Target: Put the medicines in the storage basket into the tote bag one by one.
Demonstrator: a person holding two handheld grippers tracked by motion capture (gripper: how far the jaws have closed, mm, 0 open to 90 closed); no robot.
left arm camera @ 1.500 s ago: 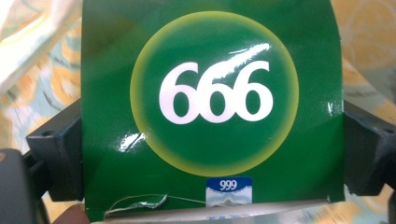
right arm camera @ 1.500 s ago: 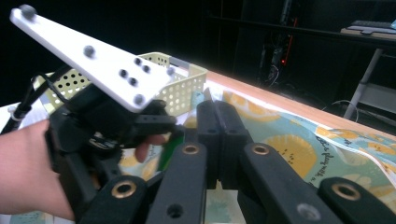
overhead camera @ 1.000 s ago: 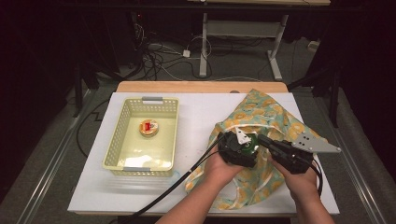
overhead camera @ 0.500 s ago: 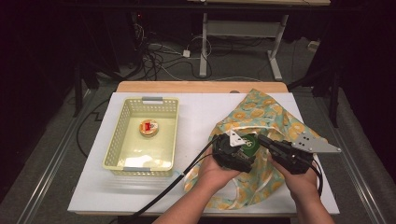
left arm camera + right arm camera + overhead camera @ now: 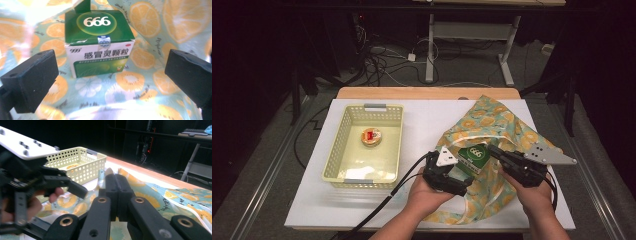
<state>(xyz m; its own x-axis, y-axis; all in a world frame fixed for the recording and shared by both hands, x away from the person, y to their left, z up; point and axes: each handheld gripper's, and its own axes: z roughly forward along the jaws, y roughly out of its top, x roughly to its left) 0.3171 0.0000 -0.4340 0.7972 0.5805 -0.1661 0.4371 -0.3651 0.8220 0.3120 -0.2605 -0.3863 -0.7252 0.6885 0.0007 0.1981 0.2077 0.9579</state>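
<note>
One round tin (image 5: 371, 137) in yellow basket (image 5: 343, 145); green box (image 5: 475, 156) on bag (image 5: 507, 125).

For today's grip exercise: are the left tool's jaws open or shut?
Open. The left tool has both jaws standing wide apart, either side of the green box, touching nothing.

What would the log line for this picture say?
left claw: open, facing green box | right claw: shut on bag edge | box: on orange-print bag | basket: holds small round tin
</note>
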